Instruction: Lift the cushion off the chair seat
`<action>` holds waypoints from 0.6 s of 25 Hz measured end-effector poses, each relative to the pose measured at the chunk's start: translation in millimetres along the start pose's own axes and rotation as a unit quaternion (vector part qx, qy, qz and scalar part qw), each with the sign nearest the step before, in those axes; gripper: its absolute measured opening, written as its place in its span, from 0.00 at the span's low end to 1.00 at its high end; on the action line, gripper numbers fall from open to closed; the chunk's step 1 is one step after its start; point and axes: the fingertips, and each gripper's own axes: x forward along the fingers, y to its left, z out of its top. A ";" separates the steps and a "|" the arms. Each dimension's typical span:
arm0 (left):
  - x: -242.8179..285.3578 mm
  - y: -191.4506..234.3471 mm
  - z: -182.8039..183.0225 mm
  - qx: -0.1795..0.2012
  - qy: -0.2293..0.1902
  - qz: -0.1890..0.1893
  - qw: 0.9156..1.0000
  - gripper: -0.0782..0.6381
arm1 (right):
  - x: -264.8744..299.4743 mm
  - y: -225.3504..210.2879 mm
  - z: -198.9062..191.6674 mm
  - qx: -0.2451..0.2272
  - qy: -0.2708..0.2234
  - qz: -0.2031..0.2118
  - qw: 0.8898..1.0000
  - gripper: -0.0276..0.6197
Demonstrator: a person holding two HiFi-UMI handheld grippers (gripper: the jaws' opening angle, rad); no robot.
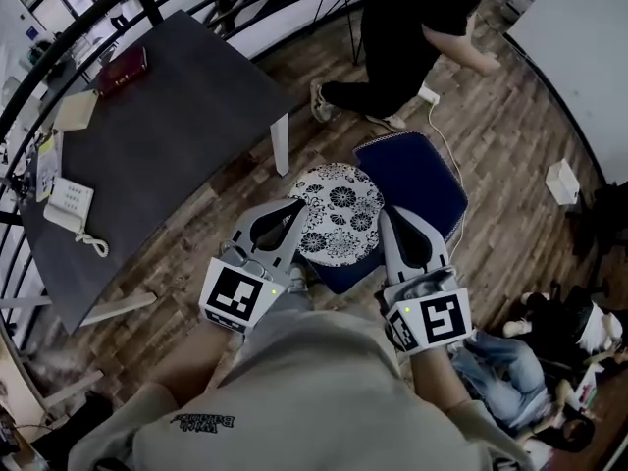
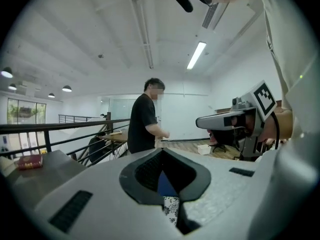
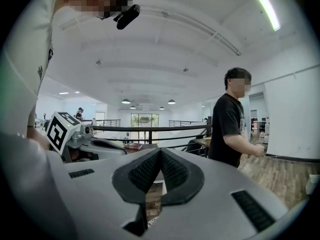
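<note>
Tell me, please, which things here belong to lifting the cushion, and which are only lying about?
For the job:
- cushion
- chair seat
- left gripper
- right gripper

Only lying about:
- telephone
- red book
- table
- white box on the floor

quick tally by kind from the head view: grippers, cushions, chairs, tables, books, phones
grippers: 2 (left gripper, right gripper)
cushion: 1
chair: 1
table: 1
red book: 1
telephone: 1
total: 7
</note>
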 end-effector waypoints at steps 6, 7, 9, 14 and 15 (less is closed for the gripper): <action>9.9 8.2 10.5 -0.007 -0.028 0.007 1.000 0.12 | 2.3 -10.2 -3.4 -0.001 -0.001 0.010 1.000 0.05; 11.5 6.9 12.1 -0.004 -0.030 0.010 0.999 0.12 | 1.8 -13.3 -4.3 0.001 -0.003 0.013 1.000 0.05; 14.4 3.5 12.2 0.000 -0.027 0.015 1.000 0.12 | 0.4 -19.6 -5.9 0.009 -0.009 0.018 1.000 0.05; 19.4 -3.6 14.6 0.012 -0.017 0.044 0.999 0.12 | 2.7 -30.2 -10.2 0.013 -0.013 0.038 0.999 0.05; 20.7 -4.4 13.7 0.010 -0.012 0.050 0.999 0.12 | 4.1 -33.4 -11.7 0.012 -0.011 0.041 0.999 0.05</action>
